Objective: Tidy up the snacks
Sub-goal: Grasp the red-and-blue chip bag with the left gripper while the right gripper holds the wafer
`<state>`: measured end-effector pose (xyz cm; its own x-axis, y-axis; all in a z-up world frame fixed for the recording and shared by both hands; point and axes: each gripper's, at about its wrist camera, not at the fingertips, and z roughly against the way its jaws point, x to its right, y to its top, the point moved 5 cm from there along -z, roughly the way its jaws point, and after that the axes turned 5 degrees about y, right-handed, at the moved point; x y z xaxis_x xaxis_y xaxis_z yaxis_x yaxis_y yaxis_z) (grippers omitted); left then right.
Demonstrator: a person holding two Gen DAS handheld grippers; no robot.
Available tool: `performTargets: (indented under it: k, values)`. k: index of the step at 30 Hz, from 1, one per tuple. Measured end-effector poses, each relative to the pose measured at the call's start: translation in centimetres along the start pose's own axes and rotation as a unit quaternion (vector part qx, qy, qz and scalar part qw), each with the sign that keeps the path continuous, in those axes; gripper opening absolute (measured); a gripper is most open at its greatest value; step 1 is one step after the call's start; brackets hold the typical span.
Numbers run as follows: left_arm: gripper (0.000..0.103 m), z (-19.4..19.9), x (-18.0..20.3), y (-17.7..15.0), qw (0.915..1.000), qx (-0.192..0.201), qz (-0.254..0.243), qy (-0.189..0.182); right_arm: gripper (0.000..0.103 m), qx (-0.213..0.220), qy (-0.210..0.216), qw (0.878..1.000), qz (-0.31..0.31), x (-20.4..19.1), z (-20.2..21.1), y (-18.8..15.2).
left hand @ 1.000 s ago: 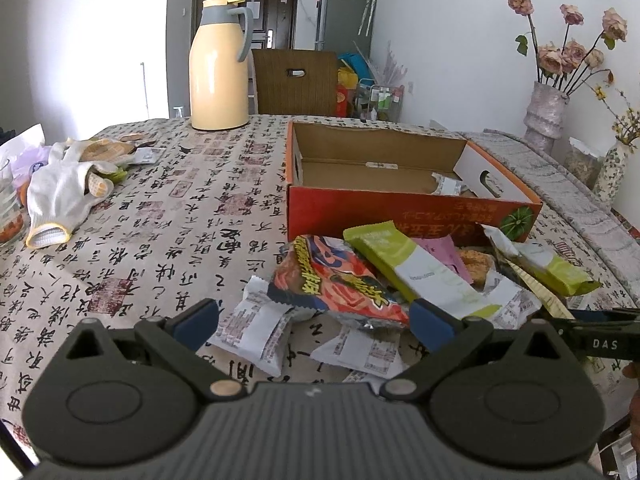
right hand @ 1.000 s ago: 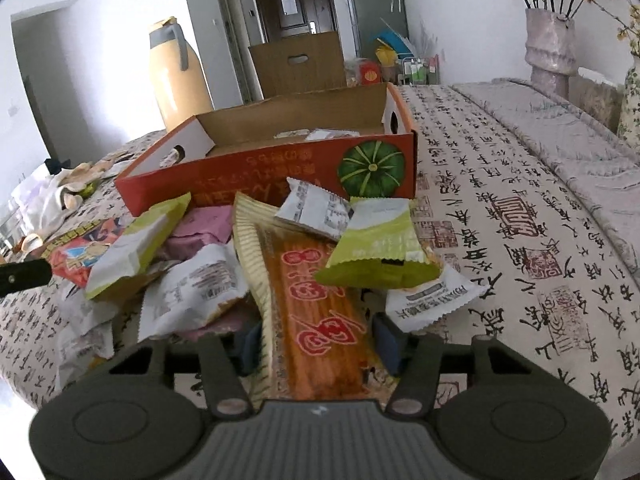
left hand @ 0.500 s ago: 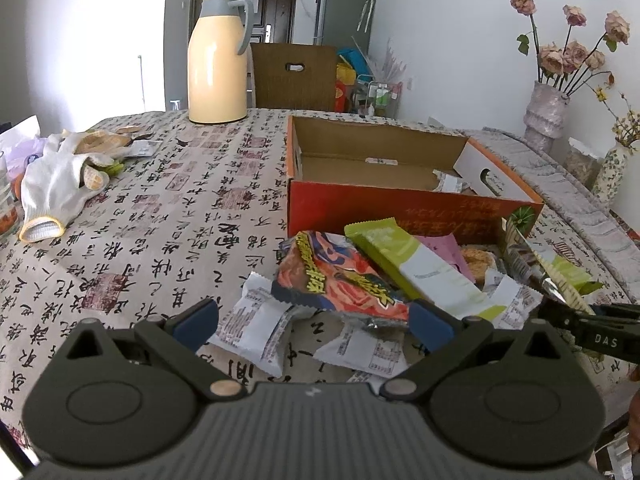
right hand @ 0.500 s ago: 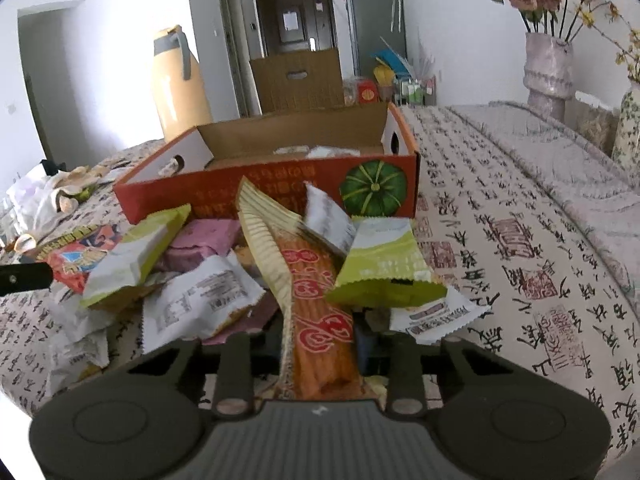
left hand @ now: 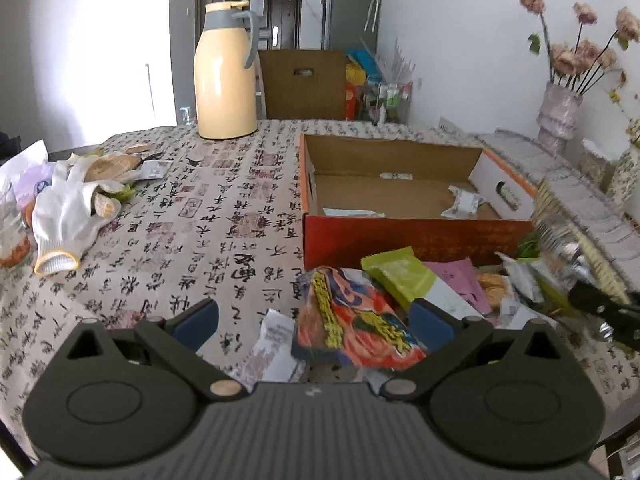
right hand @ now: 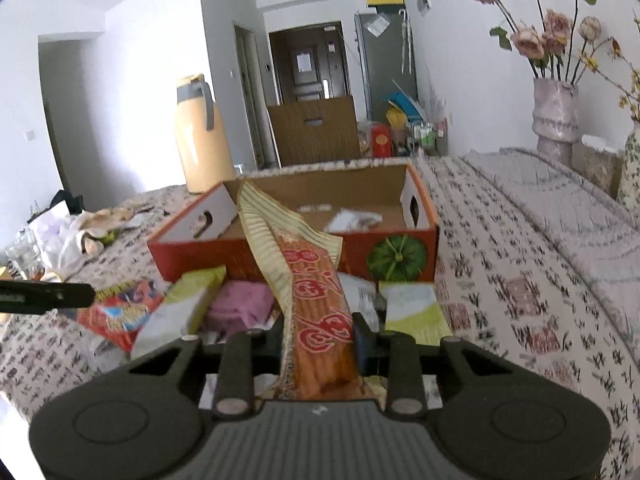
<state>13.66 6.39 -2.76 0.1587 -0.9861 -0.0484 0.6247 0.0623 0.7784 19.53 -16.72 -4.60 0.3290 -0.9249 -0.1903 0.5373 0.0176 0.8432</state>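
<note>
My right gripper is shut on a long orange snack packet with red characters, held tilted up above the snack pile, its far end toward the open orange cardboard box. In the left wrist view that packet rises at the right edge. My left gripper is open, hovering over a red-and-yellow snack bag. Beside it lie a green-and-white packet and a pink packet. The box holds a few small white packets.
A cream thermos jug stands at the table's far side. A white glove and scraps lie at the left. A vase of dried flowers stands at the right, a brown chair behind the table.
My right gripper closed on the long orange packet and lifted it; the small packets lying on it slid off. My left gripper rose slightly, still open.
</note>
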Motion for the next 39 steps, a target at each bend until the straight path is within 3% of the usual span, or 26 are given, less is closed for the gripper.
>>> performTargets:
  k: [14, 25, 27, 29, 39]
  values:
    - [0.103, -6.3, 2.6, 2.6, 0.9915, -0.103, -0.068, 0.04, 0.03, 0.023, -0.017, 0.999, -0.023, 3.8, -1.7, 2.2]
    - [0.098, -8.3, 4.4, 1.5, 0.9838, -0.159, -0.079, 0.023, 0.03, 0.021, -0.005, 0.999, -0.03, 5.2, -3.2, 2.2]
    - [0.092, -8.7, 4.6, 1.2, 0.983, -0.164, -0.08, 0.022, 0.03, 0.021, -0.003, 0.999, -0.031, 5.2, -3.3, 2.1]
    - [0.073, -9.0, 4.7, 0.9, 0.9814, -0.174, -0.079, 0.014, 0.03, 0.019, -0.001, 0.999, -0.031, 5.2, -3.3, 2.0]
    - [0.053, -8.6, 3.6, 0.4, 0.9856, -0.161, -0.053, 0.006, 0.03, 0.016, -0.002, 0.999, -0.028, 4.9, -3.3, 1.9]
